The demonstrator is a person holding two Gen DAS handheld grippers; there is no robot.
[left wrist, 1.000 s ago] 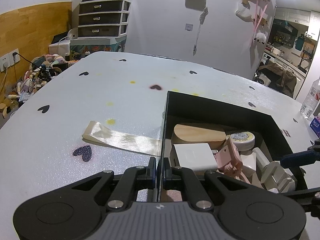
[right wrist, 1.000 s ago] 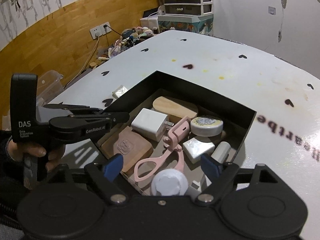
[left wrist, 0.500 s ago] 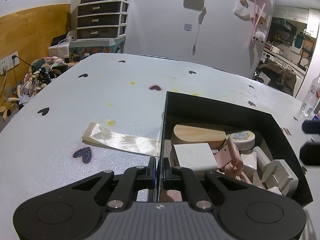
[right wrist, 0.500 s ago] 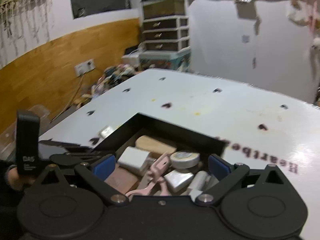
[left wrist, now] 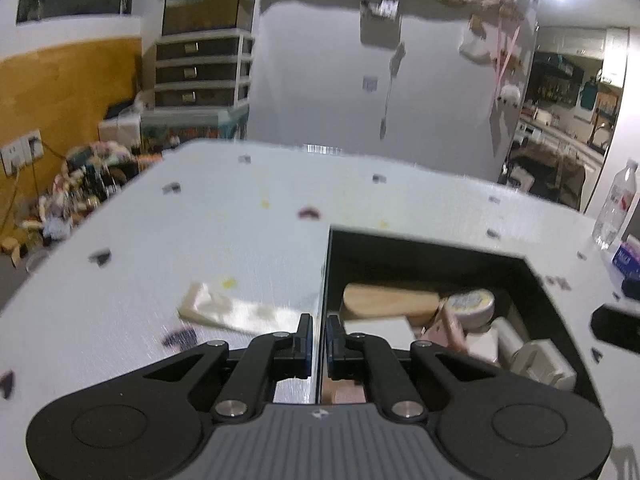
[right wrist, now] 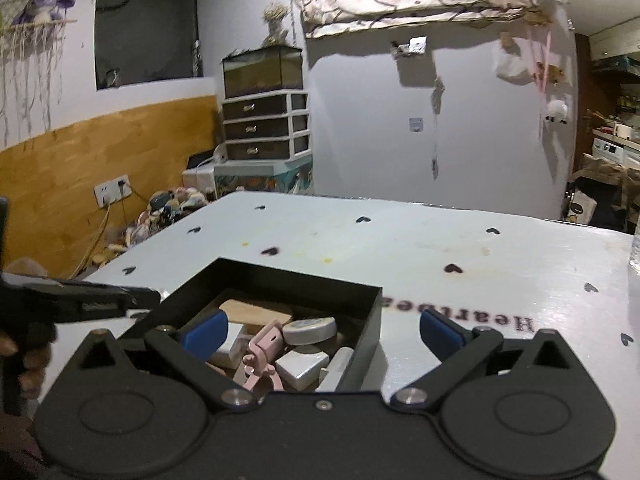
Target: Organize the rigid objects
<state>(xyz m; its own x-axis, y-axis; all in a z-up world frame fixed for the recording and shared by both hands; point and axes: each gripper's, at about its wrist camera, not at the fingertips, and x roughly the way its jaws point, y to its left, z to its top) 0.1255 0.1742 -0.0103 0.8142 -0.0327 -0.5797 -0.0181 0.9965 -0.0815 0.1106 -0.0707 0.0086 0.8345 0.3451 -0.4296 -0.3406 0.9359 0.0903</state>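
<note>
A black open box [left wrist: 420, 248] sits on the white table with several rigid items inside: a wooden piece [left wrist: 384, 300], a tape roll [left wrist: 470, 304], a white block [left wrist: 380, 328], a pink tool [left wrist: 448, 328] and a white capped bottle [left wrist: 536, 360]. My left gripper [left wrist: 320, 328] is shut on the box's left wall, one finger inside and one outside. From the right wrist view the left gripper [right wrist: 100, 300] reaches in from the left to the box [right wrist: 288, 280]. My right gripper [right wrist: 322, 332] stands wide open at the box's near right corner with nothing gripped; the pink tool [right wrist: 264, 344] and tape roll [right wrist: 310, 328] lie beyond it.
A cream strip [left wrist: 232, 312] lies on the table left of the box. A water bottle [left wrist: 614, 208] and a blue packet [left wrist: 626, 258] stand at the far right. A hand [right wrist: 24, 360] holds the left gripper. Clutter and drawers [right wrist: 264, 128] lie past the table's far edge.
My right gripper has opened wider, pulled back from over the box and tilted up, leaving the white capped bottle in the box. My left gripper keeps its hold on the wall.
</note>
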